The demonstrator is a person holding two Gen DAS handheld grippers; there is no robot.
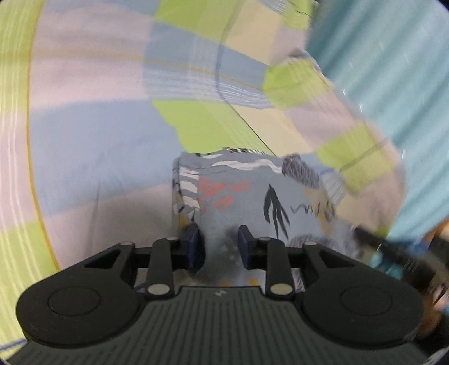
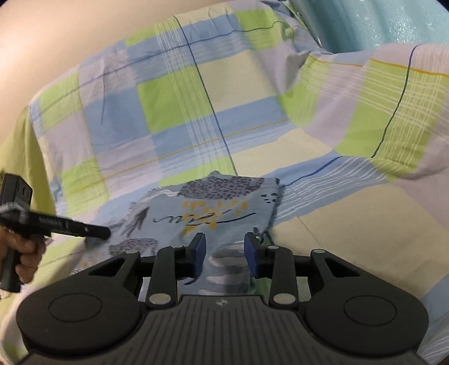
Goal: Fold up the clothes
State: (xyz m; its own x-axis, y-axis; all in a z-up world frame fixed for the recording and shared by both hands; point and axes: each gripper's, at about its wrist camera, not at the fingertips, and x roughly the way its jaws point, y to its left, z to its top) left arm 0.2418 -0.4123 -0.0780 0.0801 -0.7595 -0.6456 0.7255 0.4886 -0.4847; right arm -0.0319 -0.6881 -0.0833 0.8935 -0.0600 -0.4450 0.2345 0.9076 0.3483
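A small light-blue patterned garment lies folded into a rough rectangle on the checked bedsheet. My left gripper is open just above its near edge, blue pads either side of the cloth, holding nothing. In the right wrist view the same garment lies flat ahead. My right gripper is open over its near part, empty. The left gripper shows at the garment's left edge, held by a hand.
The bedsheet has green, blue, lilac and cream squares and is rumpled at the right. A teal curtain hangs at the right; it also shows in the right wrist view. A beige wall is at upper left.
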